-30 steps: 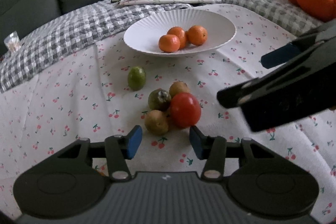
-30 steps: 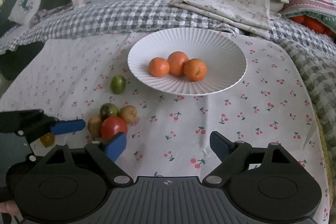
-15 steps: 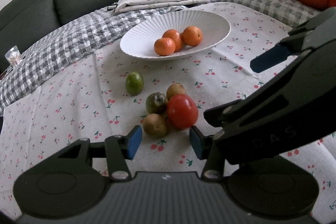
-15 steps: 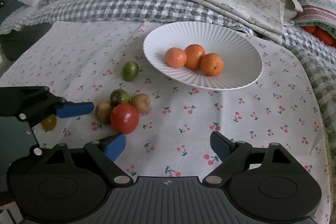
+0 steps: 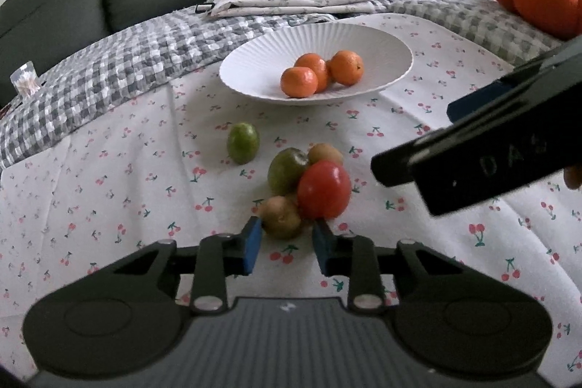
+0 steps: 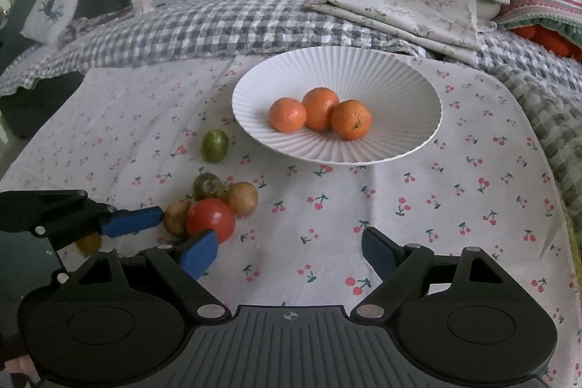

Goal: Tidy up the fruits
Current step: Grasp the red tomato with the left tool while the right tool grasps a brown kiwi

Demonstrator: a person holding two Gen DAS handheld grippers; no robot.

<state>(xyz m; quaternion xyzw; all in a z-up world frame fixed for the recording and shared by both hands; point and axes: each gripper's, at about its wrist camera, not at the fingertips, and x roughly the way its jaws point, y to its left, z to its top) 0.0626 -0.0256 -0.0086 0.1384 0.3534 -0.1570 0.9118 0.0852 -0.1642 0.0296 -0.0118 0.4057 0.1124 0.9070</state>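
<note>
Between the closing left gripper (image 5: 285, 242) fingers, brown fruit (image 5: 282, 216), not yet pinched.

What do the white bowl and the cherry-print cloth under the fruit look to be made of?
The bowl looks like matte ceramic or moulded plastic; fine ridges fan out from its centre and it shows no gloss, so either is possible. The cloth looks like thin woven cotton with a soft, dull surface: it shows fold creases and drapes over the edge.
</note>
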